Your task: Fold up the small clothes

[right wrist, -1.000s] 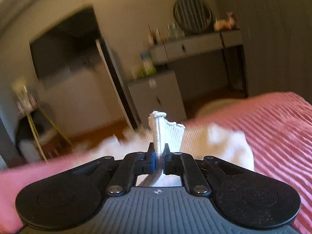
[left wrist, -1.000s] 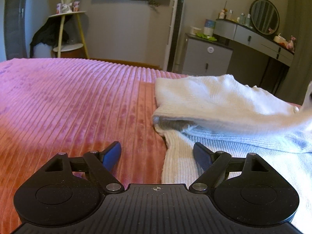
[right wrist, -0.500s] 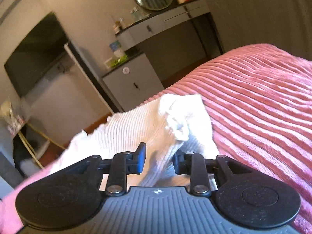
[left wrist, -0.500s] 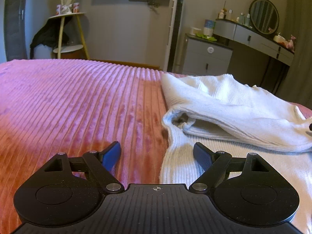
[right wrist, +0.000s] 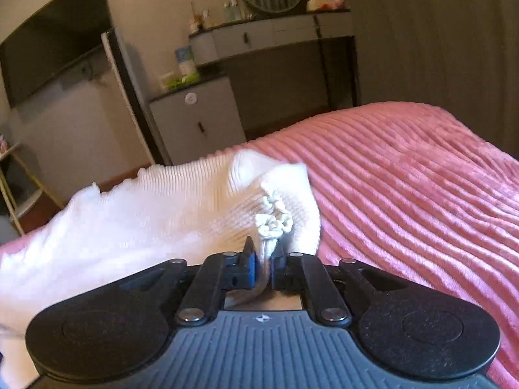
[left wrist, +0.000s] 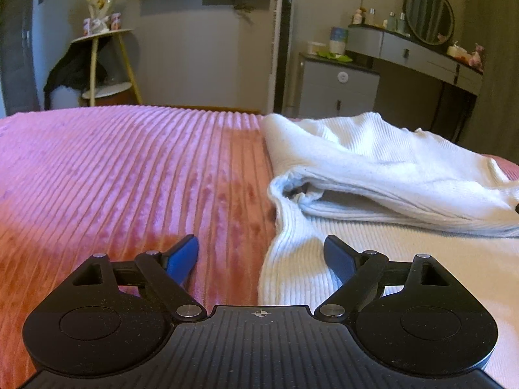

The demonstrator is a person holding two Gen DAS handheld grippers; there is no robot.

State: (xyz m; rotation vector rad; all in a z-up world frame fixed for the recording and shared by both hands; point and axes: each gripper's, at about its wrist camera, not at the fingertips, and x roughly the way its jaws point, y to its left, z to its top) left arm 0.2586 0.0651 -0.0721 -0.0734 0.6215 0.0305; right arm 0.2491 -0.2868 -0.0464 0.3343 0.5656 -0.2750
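Note:
A white ribbed knit garment lies partly folded over itself on the pink ribbed bedspread. My left gripper is open and empty, low over the bed, with the garment's near left edge between its fingers. In the right wrist view the same garment spreads to the left. My right gripper is shut on a bunched, frilly edge of the garment at its right end, and the fabric puffs up above the pads.
The pink bedspread stretches right and left of the garment. Beyond the bed's far edge stand a grey cabinet, a dressing table with a round mirror, a tall white tower and a small side table.
My right gripper let go of the garment's edge, opened half a second ago, then shut again on a bunched edge. The garment's upper layer dropped onto the lower one. My left gripper stayed open and still.

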